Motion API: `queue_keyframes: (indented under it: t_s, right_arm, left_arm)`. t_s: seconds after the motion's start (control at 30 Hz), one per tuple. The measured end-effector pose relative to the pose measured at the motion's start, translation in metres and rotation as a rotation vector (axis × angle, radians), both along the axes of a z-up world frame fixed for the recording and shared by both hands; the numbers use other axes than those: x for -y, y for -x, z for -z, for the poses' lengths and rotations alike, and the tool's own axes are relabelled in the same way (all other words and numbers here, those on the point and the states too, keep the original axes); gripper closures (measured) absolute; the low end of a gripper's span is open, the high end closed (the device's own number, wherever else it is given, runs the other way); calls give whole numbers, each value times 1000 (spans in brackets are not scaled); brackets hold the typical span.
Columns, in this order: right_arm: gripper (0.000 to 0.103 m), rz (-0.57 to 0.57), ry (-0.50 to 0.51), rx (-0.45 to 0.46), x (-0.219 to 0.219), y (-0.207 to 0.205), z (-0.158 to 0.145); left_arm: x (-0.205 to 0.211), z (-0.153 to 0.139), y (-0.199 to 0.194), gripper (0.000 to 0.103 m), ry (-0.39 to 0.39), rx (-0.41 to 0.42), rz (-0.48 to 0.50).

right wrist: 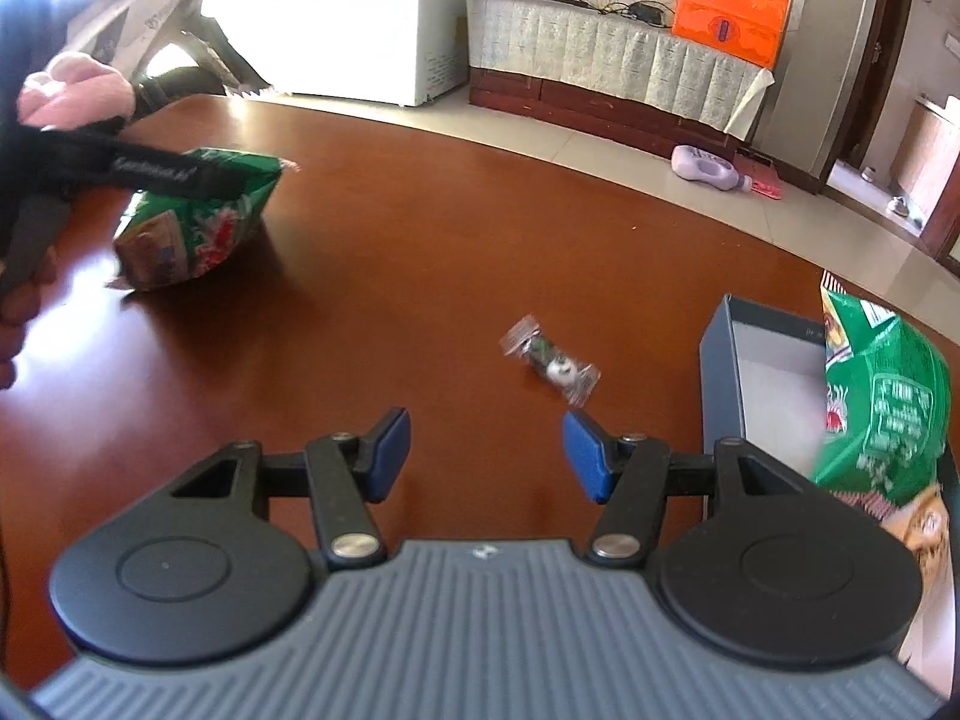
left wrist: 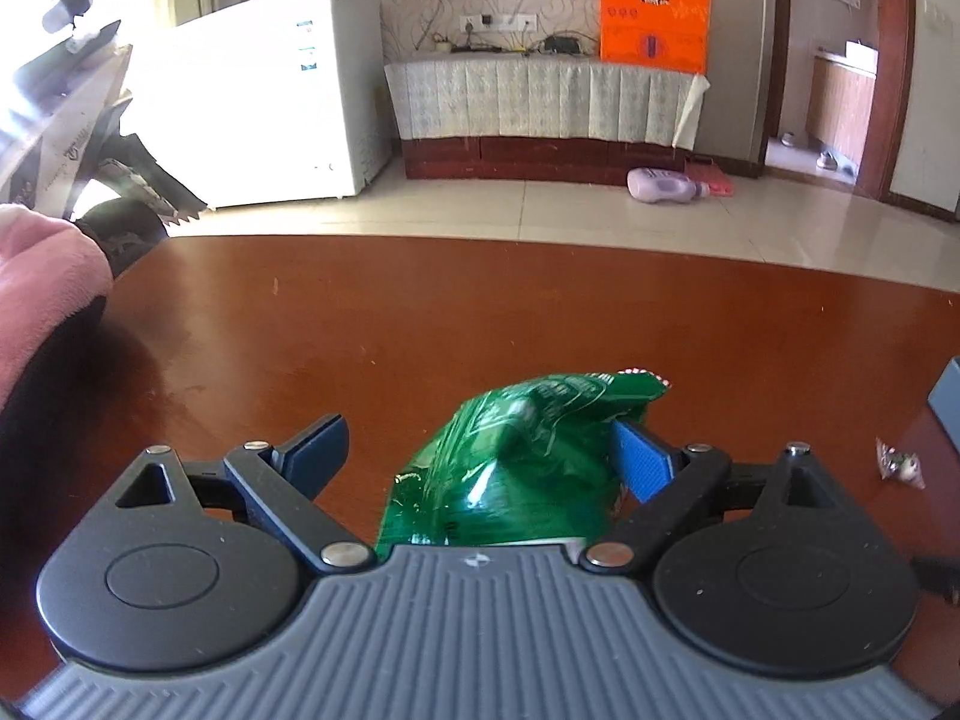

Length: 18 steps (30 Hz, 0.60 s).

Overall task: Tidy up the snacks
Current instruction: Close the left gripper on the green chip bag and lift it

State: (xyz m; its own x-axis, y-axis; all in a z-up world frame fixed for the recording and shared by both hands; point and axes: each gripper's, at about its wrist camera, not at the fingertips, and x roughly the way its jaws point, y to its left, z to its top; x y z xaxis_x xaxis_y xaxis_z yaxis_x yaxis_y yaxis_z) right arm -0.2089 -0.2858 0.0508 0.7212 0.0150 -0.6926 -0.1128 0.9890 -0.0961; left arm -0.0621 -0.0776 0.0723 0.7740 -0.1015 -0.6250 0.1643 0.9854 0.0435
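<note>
Left tool (left wrist: 480,456) has a green snack bag (left wrist: 516,456) between its fingers. The right pad touches the crinkled foil, the left pad stands clear of it, so jaws look wide and a real grasp can't be confirmed. In the right wrist view this bag (right wrist: 198,216) sits at the far left of the tabletop (right wrist: 420,240), its lower edge seemingly on the wood, with the tool's body over its top, probably to lift it or drag it over.

Right tool (right wrist: 486,456) is released, nothing between the pads. It points at a small clear-wrapped candy (right wrist: 552,369) lying alone on the tabletop, just beyond the tips, likely its next pick.

Grey open box (right wrist: 756,372) sits at the right, with a second green bag (right wrist: 882,414) leaning in over its right wall. That looks like the collection spot, so one snack seems stowed and two are left out.
</note>
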Motion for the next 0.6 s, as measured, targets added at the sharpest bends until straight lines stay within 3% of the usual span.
queue_keyframes:
  t_s: [0.23, 0.4, 0.6]
  right_arm:
    - [44, 55, 17, -27, 4, -28, 10]
    - [36, 54, 26, -9, -1, -44, 14]
    - [35, 39, -20, -2, 4, -57, 16]
  left_arm:
    - [4, 24, -19, 8, -27, -66, 17]
    - [3, 32, -24, 8, -1, -81, 15]
    - [-1, 43, -23, 8, 23, -108, 39]
